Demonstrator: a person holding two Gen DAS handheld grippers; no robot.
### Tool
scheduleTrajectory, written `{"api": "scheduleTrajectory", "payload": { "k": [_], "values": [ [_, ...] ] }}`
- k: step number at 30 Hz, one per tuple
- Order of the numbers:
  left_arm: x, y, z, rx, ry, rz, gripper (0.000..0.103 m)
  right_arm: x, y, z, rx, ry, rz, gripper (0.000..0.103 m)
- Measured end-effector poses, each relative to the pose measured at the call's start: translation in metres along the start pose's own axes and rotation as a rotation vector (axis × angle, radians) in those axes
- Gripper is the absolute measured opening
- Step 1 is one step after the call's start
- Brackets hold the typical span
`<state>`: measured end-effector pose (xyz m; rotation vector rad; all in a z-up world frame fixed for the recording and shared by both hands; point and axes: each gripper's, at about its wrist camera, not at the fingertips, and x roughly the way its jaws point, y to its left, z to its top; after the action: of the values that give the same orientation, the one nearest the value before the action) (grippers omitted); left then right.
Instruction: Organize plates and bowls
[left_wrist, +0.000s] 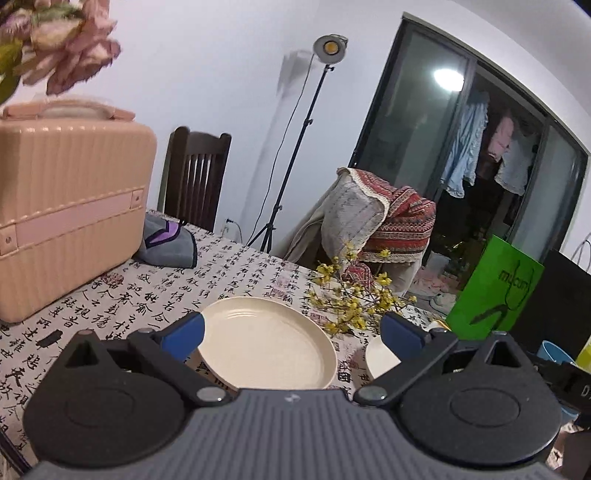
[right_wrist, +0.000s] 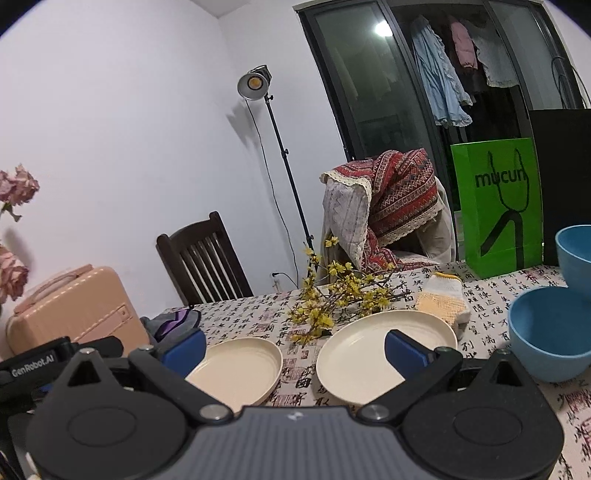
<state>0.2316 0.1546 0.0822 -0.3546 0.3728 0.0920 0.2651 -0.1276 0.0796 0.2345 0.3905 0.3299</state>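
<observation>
Two cream plates lie side by side on the bench, a left plate (right_wrist: 236, 365) and a right plate (right_wrist: 373, 354), apart from each other; two blue bowls (right_wrist: 546, 332) sit to the right, one behind the other; a yellow flower sprig (right_wrist: 340, 295) lies just behind the plates (on the calligraphy-print cloth); the left gripper (left_wrist: 291, 336) and right gripper (right_wrist: 295, 349) both hover with fingers spread wide, grasping nothing; a pink case (left_wrist: 70, 221) stands far left.
</observation>
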Motion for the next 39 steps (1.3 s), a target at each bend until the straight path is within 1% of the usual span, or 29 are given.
{"api": "scheduleTrajectory", "payload": {
  "k": [4, 10, 17, 24, 33, 39],
  "values": [
    [0.016, 0.007, 0.005, -0.008, 0.010, 0.020, 0.103, 0.023, 0.001, 0.003, 0.017, 0.015, -0.004, 0.103],
    [0.037, 0.017, 0.010, -0.023, 0.035, 0.042, 0.103, 0.054, 0.003, 0.006, 0.019, 0.034, -0.036, 0.103],
    [0.062, 0.027, 0.017, -0.039, 0.044, 0.064, 0.103, 0.085, 0.006, 0.004, 0.014, 0.061, -0.061, 0.103],
    [0.089, 0.047, 0.023, -0.089, 0.063, 0.085, 0.103, 0.109, 0.007, 0.005, 0.029, 0.071, -0.047, 0.103],
    [0.119, 0.066, 0.021, -0.116, 0.073, 0.122, 0.103, 0.142, 0.011, 0.007, 0.020, 0.076, -0.072, 0.103],
    [0.139, 0.078, 0.012, -0.135, 0.091, 0.138, 0.103, 0.165, 0.016, 0.002, 0.009, 0.101, -0.082, 0.103]
  ]
}}
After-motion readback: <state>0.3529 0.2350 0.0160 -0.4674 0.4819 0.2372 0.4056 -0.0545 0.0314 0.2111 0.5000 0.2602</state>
